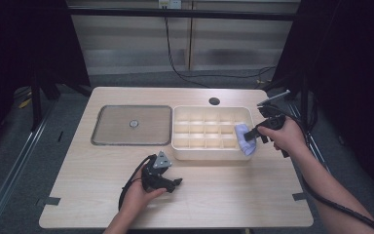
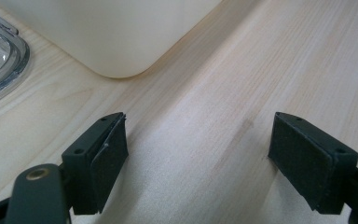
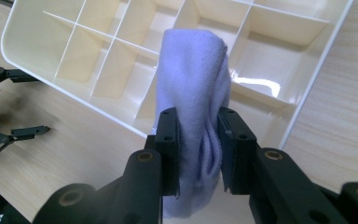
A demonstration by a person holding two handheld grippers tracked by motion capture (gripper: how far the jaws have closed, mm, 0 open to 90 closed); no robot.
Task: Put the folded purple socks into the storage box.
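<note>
While left fingers point(image 2: 198, 158) gape, right fingers point(image 3: 196, 149) clamp cloth point(image 3: 193, 93) over divided tray point(image 3: 303, 88).

- Left gripper point(image 2: 198, 149): two black jaws standing wide apart, nothing between them.
- Wooden table point(image 2: 242, 70): pale grain, under the jaws.
- Cream box point(image 2: 116, 32): rounded corner, ahead.
- Clear lid point(image 2: 0, 60): at left edge, just beside the box.

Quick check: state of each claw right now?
Left claw: open, empty, over the table.
Right claw: shut on the lavender cloth, at the divided tray.
</note>
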